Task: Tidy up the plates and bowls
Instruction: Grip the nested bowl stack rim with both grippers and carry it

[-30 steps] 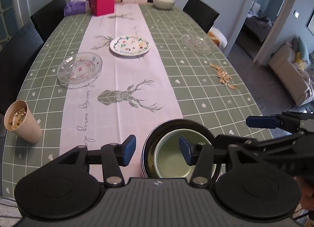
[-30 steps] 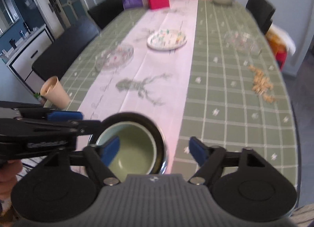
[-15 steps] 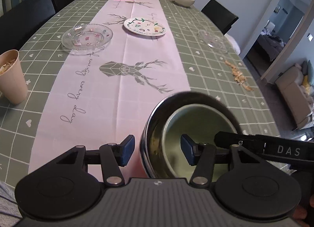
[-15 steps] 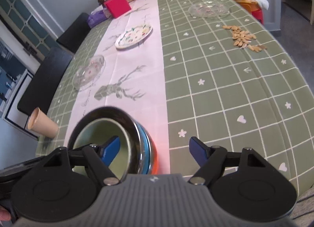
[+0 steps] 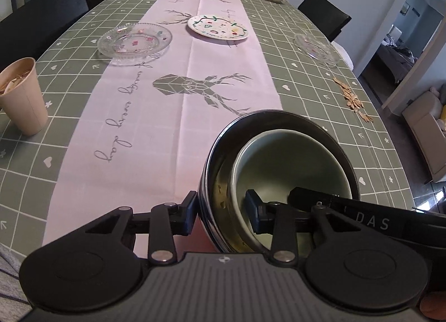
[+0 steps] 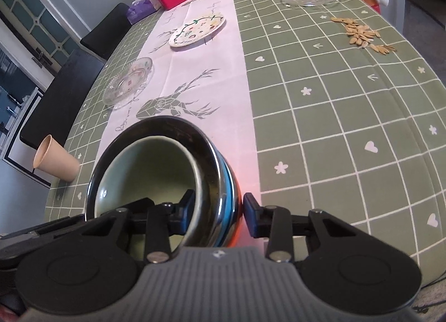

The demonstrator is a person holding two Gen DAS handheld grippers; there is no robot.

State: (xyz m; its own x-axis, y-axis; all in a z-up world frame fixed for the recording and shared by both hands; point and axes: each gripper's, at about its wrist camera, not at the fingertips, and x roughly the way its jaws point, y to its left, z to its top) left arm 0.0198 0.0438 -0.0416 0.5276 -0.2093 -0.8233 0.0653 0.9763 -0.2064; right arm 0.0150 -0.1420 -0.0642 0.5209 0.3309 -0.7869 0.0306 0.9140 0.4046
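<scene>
Bowls (image 5: 281, 171) sit nested at the bench's near edge, both claws (image 5: 220, 212) (image 6: 218, 210) clamped across their rims; three plates (image 5: 217, 26) remain scattered.

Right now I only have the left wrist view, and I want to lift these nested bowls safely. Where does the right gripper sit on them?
Observer: The right gripper straddles the right side, with one finger inside the green bowl and the other outside the steel bowl.
Operator: Is anything under the steel bowl?
Observer: Yes, a blue bowl is nested beneath it, showing as a band below the steel rim.
Operator: Is the outer pad touching?
Observer: It sits level with the blue bowl. A thin gap seems to show, so I can't confirm contact.
</scene>
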